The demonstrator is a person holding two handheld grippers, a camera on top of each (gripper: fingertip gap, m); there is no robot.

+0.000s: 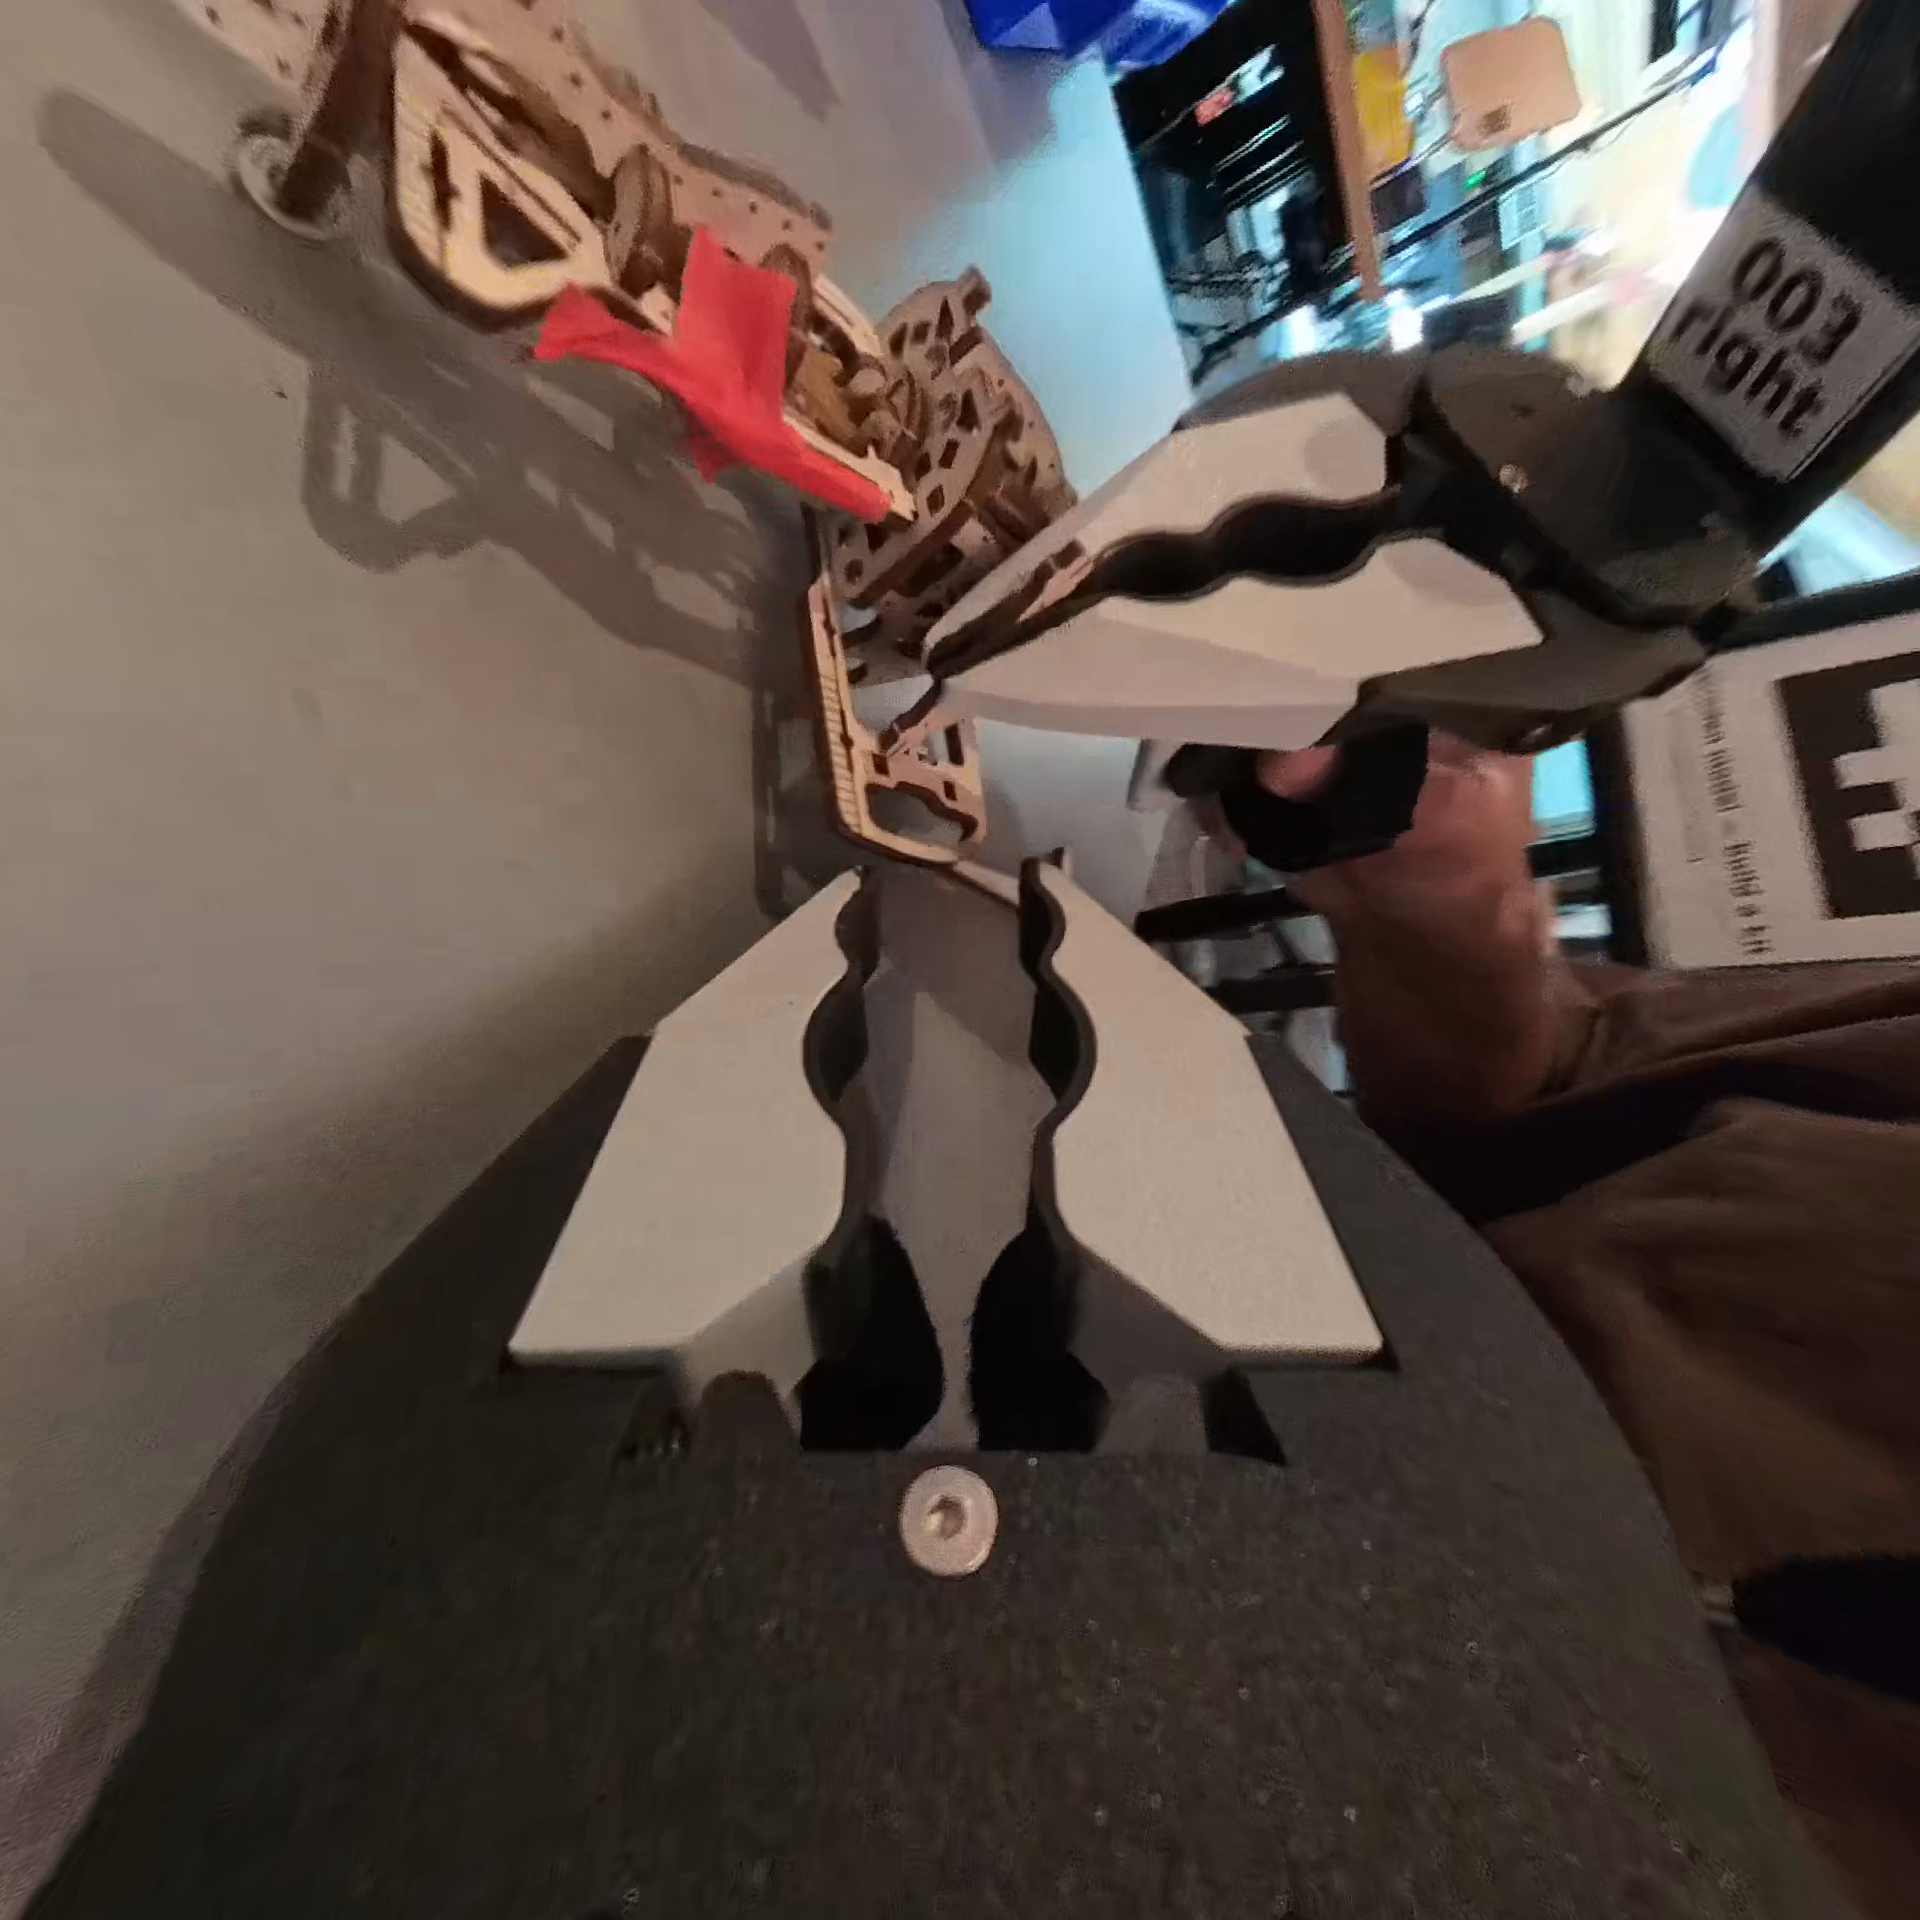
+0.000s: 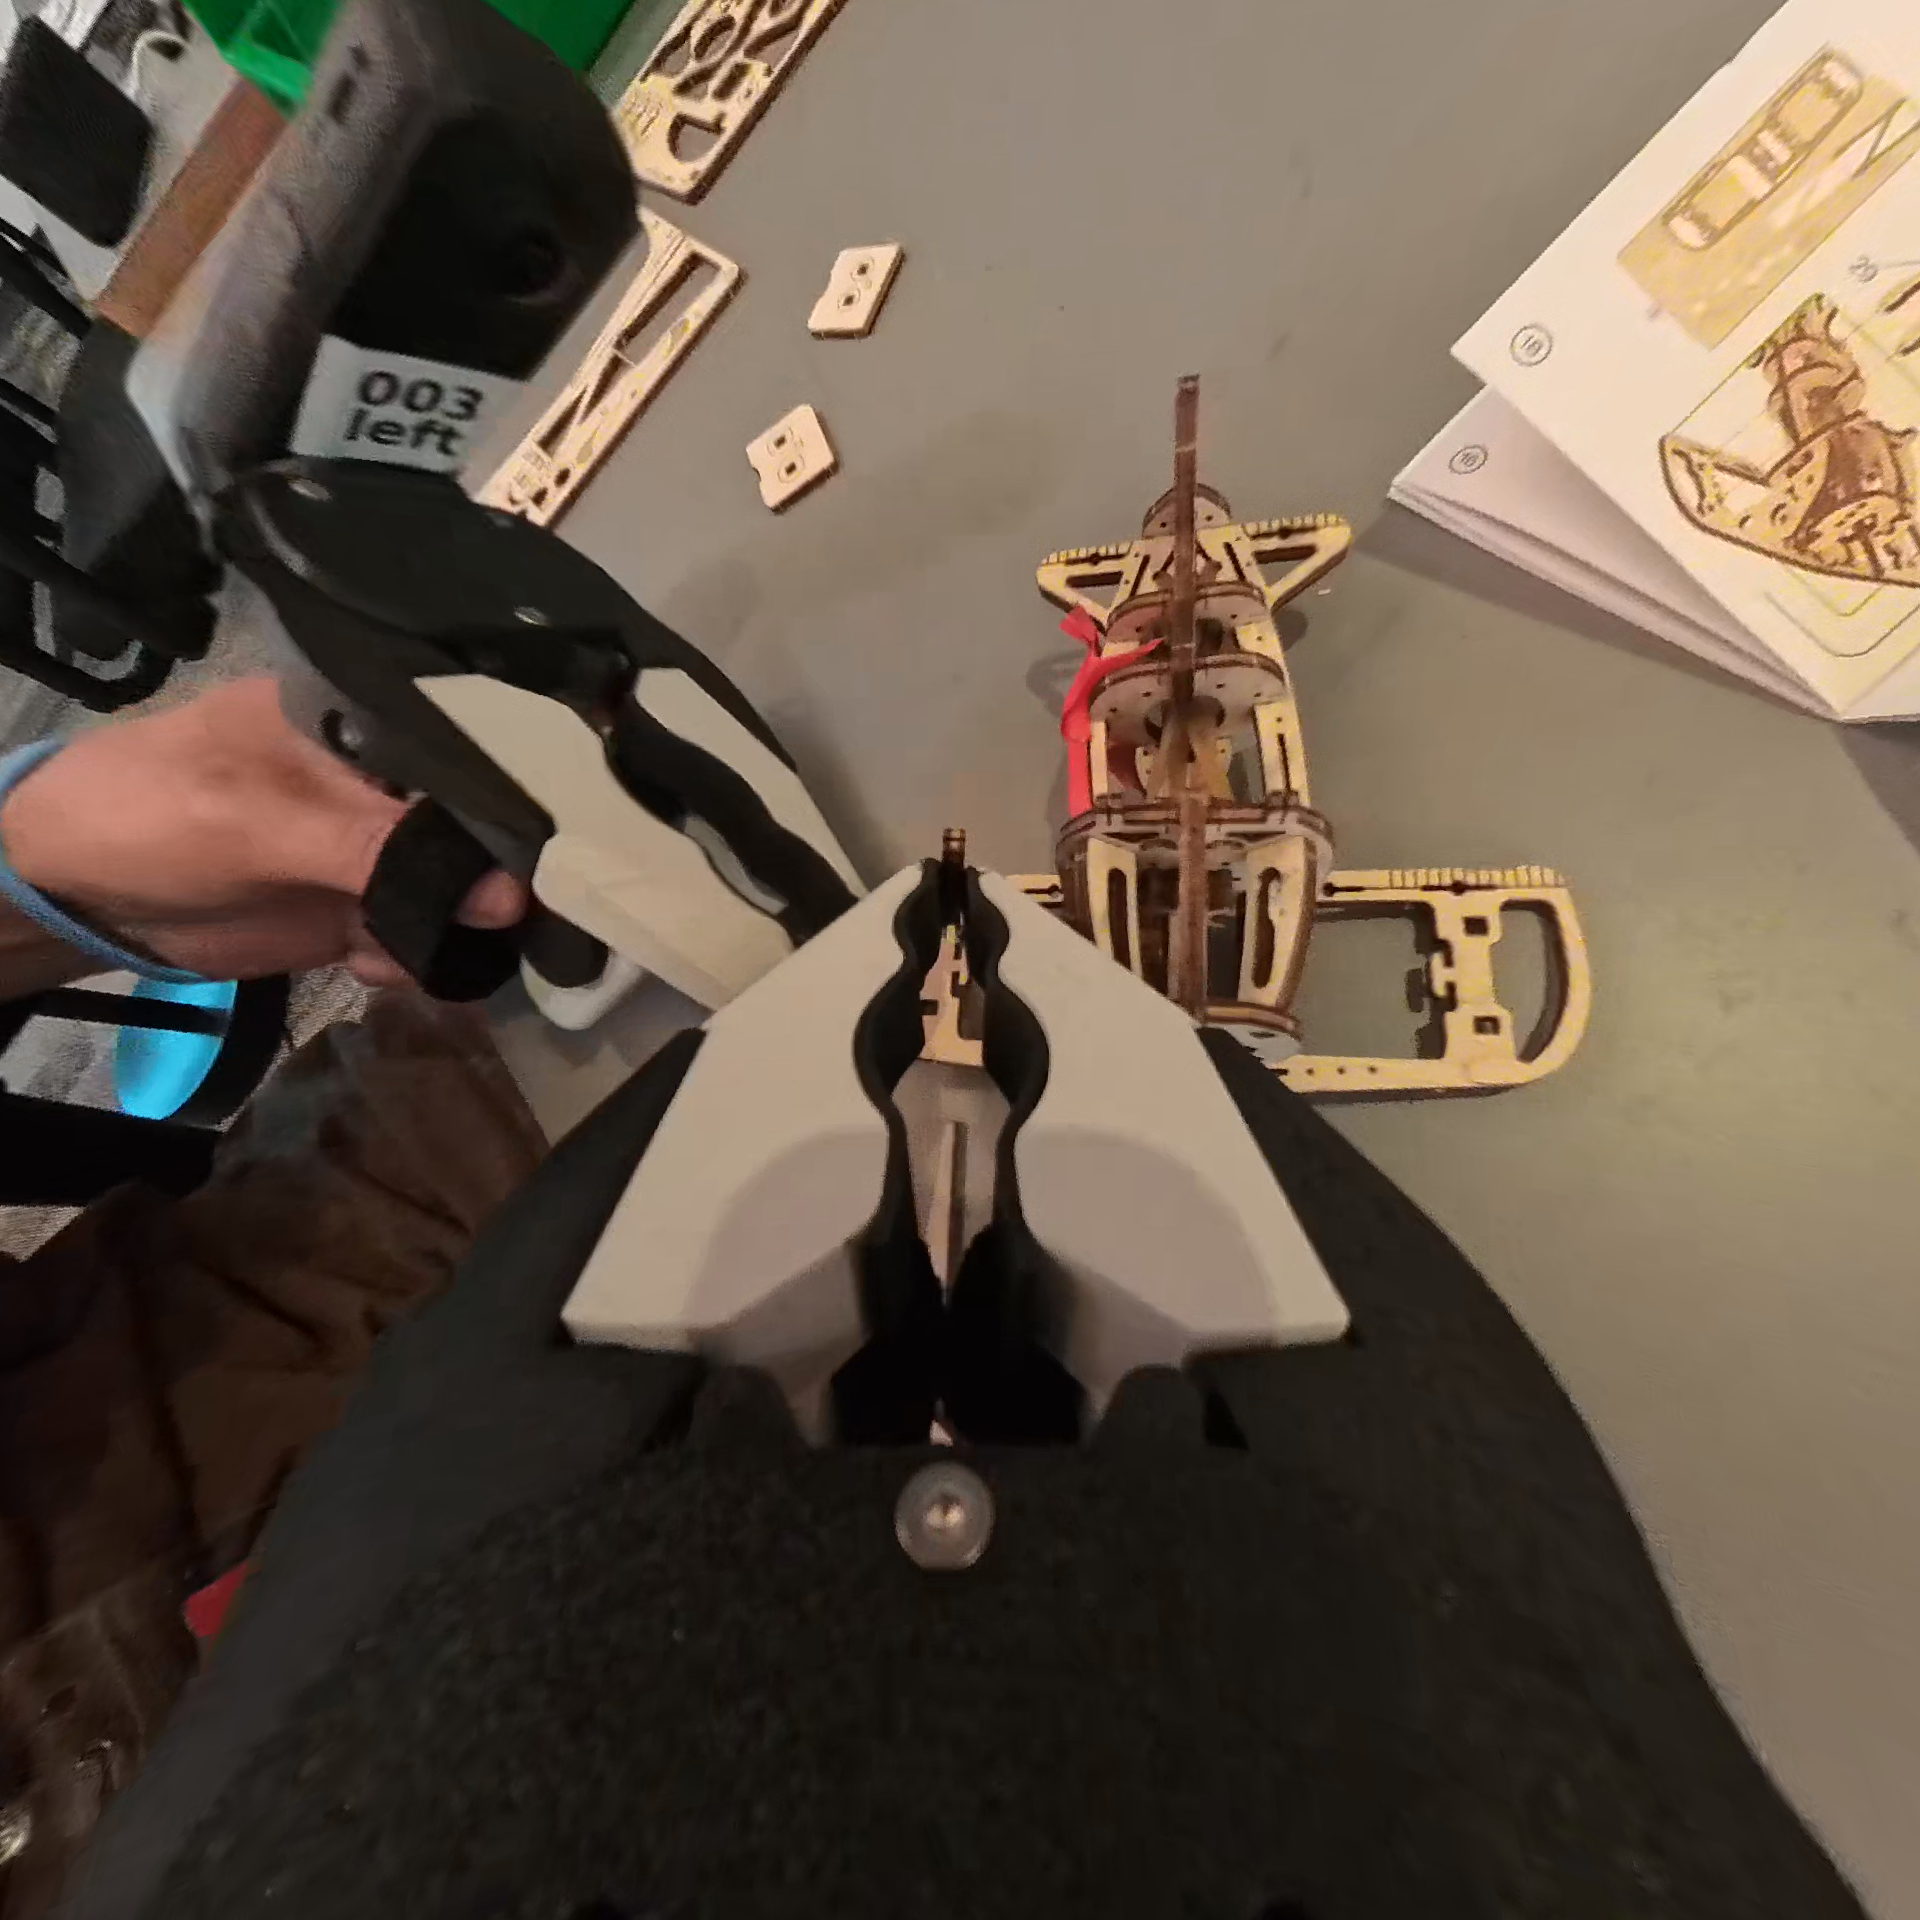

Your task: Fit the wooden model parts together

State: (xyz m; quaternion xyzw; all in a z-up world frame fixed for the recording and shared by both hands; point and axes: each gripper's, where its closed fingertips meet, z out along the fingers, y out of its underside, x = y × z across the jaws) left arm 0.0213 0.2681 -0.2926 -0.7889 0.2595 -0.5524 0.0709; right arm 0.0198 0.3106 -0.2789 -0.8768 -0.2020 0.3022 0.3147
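Two grippers work here: my right gripper has its jaws clamped on a thin wooden part, while my left gripper hovers with jaws apart, empty. With the wooden model mid-counter, just beyond both, I should align the part's tab squarely, then press gently, bracing the frame.

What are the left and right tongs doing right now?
Left tongs: open, holding nothing.
Right tongs: shut on a small wooden piece.
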